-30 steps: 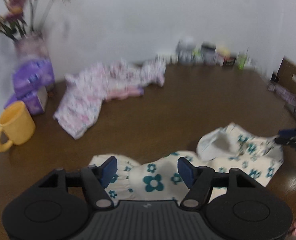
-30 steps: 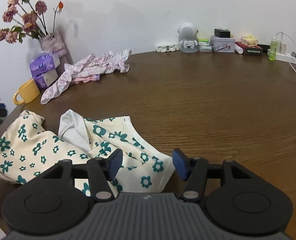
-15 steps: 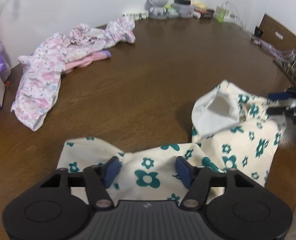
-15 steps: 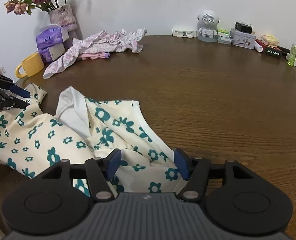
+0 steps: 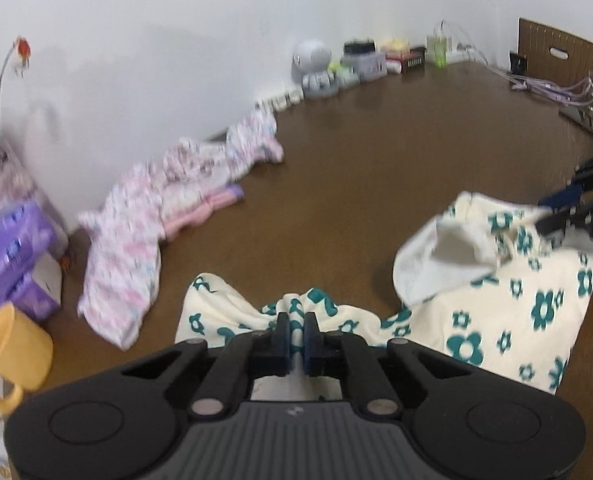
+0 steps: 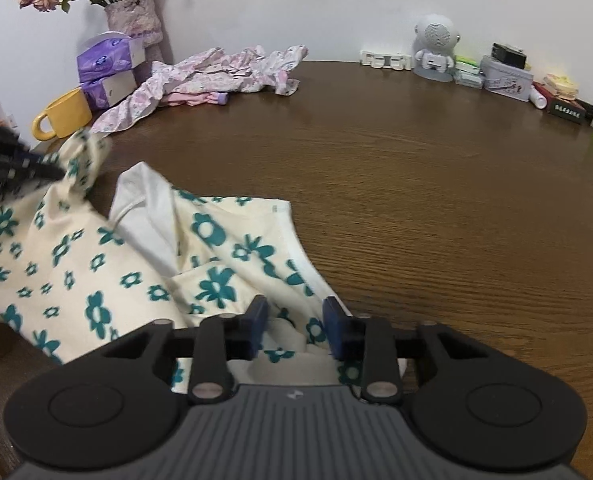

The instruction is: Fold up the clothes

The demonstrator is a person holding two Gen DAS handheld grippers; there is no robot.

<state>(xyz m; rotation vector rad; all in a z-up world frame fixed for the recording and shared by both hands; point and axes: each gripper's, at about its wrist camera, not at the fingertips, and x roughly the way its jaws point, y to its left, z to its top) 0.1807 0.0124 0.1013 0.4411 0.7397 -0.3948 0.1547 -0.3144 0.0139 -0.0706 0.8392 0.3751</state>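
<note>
Your left gripper (image 5: pixel 295 330) is sitting low over the near edge of the worktop (image 5: pixel 376 168), pointing forward, and its blue pads are pinching together on a bunched fold of the cream garment with teal flowers (image 5: pixel 508 312). Your right gripper (image 6: pixel 294 318) is also hanging low and level, its pads standing apart with the garment's hem lying between them — they are not touching the cloth on either side as far as the view shows.

The flowered garment (image 6: pixel 96 264) is lying crumpled along the near side of the worktop (image 6: pixel 416 200), its white lining turned up in the middle, one corner lifting toward the left gripper.

Counting what is around you: two garments — the flowered one and a pink printed one (image 6: pixel 216 72) heaped near the wall. One yellow mug (image 6: pixel 66 118), two purple tissue boxes (image 6: pixel 110 56) stacked, one vase of dried flowers (image 6: pixel 132 16), one small white robot-shaped speaker (image 6: pixel 436 48).
</note>
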